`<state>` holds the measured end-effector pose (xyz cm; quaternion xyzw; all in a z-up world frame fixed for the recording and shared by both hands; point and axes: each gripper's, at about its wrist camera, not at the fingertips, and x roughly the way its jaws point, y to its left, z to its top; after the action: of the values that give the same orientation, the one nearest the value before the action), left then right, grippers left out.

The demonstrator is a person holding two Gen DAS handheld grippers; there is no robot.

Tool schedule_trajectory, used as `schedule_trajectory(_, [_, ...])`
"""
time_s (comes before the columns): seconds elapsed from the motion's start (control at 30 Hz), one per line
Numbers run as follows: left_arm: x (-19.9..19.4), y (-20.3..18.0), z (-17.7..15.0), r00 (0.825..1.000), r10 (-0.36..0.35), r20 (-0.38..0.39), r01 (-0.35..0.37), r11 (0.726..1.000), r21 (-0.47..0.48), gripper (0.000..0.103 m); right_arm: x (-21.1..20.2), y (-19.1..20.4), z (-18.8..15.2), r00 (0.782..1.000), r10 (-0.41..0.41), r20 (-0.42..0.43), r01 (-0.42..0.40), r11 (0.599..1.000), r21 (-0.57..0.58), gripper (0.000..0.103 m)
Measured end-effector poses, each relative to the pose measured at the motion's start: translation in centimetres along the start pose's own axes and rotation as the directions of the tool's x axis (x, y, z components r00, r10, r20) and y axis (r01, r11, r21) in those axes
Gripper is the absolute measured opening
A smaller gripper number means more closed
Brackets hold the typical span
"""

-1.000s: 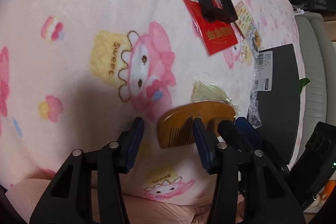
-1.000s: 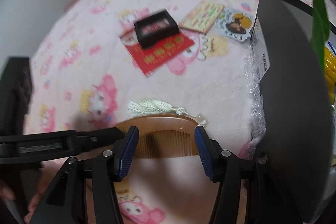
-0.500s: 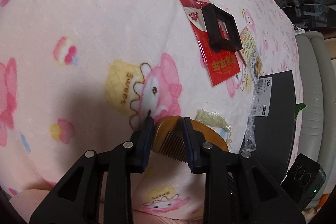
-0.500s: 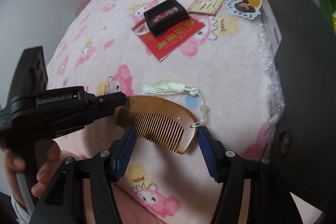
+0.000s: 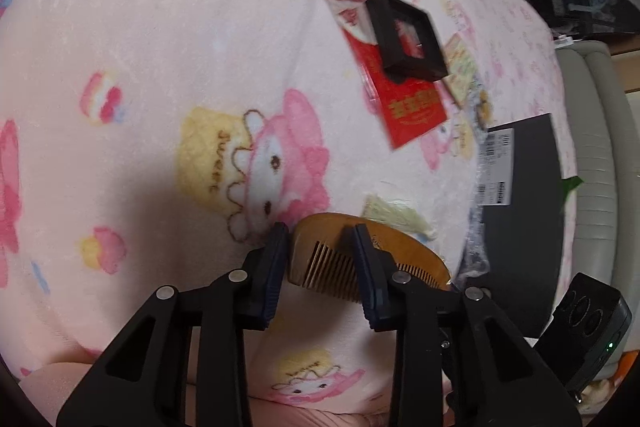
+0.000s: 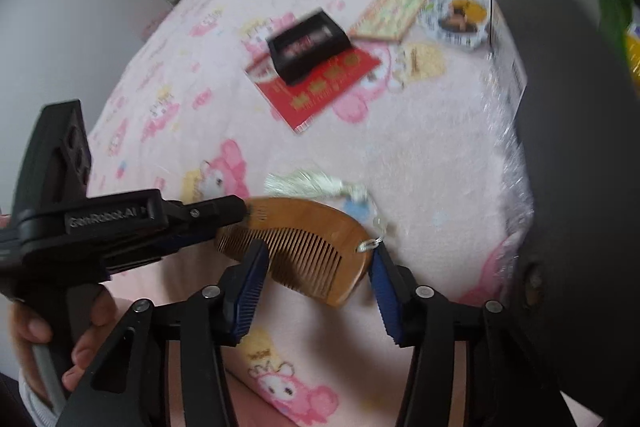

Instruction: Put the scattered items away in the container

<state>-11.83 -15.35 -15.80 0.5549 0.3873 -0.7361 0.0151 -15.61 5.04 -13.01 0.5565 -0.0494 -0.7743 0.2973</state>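
A wooden comb (image 5: 320,233) (image 6: 304,227) with a pale tassel (image 6: 308,183) sits on the pink cartoon blanket (image 5: 160,67). My left gripper (image 5: 319,229) (image 6: 230,219) is shut on the comb's left end, jaws still closing. My right gripper (image 6: 319,247) straddles the comb's right half. Its jaws are closing with the comb between them, and the pads do not clearly press on it. The black container (image 5: 520,207) (image 6: 568,107) stands just to the right of the comb.
Farther back lie a red envelope (image 6: 328,87) with a small black box (image 6: 308,45) on it, a printed card (image 6: 392,11) and a round sticker (image 6: 460,17). A person's hand (image 6: 84,347) holds the left gripper. A grey padded edge (image 5: 592,147) borders the bed.
The left jaws have narrowed onto the comb's left end. The right jaws have drawn in around its right half. The comb has turned and now lies slanted.
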Motion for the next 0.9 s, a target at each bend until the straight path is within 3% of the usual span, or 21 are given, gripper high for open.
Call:
schedule_trajectory(0.03, [-0.2,-0.1,-0.3,0.999,-0.05,-0.011,0.05,0.999,0.005,0.023,-0.7,0.3,0.0,0.999,0.045,0.003,-0.045,0.999,-0.001,0.034])
schedule_trajectory(0.1, [-0.8,-0.5,-0.8,0.998,-0.064,0.003,0.064,0.998,0.023,0.023,-1.5,1.3,-0.2,0.995,0.096,0.006,-0.096,0.995,-0.01,0.033])
schedule_trajectory(0.2, [-1.6,-0.6,-1.3,0.998,-0.052,0.033,0.051,0.998,0.024,0.023,-1.8,2.5,-0.9,1.0,0.017,0.014,-0.016,0.998,-0.068,0.033])
schedule_trajectory(0.3, [-1.3,-0.4,-1.4,0.999,-0.047,0.019,0.047,0.999,-0.008,0.024,-1.6,1.8,-1.8,1.0,-0.018,-0.015,0.017,0.999,-0.037,0.033])
schedule_trajectory(0.37, [-0.6,-0.8,-1.5,0.999,-0.037,-0.014,0.037,0.999,0.004,0.03,-1.9,1.2,-2.5,1.0,-0.024,-0.018,0.024,0.999,-0.024,0.033])
schedule_trajectory(0.43, [-0.1,-0.8,-1.5,0.998,-0.018,-0.053,0.019,1.0,0.017,0.045,-2.1,0.8,-3.0,0.999,-0.047,-0.02,0.046,0.999,-0.022,0.033])
schedule_trajectory(0.63, [2.1,-1.2,-1.6,0.986,0.002,-0.164,0.006,0.999,0.047,0.049,-2.1,-0.4,-2.7,0.996,-0.083,-0.015,0.083,0.997,-0.006,0.033])
schedule_trajectory(0.67, [2.1,-1.3,-1.6,0.986,-0.006,-0.169,0.016,0.998,0.056,0.047,-1.9,-0.6,-2.6,0.996,-0.089,-0.016,0.089,0.996,-0.003,0.033])
schedule_trajectory(0.73, [2.1,-1.5,-1.8,0.985,-0.015,-0.172,0.027,0.997,0.069,0.023,-1.7,-0.8,-2.4,0.995,-0.094,-0.016,0.094,0.996,0.0,0.033])
schedule_trajectory(0.9, [1.1,-1.7,-1.8,0.992,-0.025,-0.126,0.036,0.995,0.089,0.004,-1.5,-0.7,-2.6,0.995,-0.098,-0.026,0.098,0.995,-0.013,0.033])
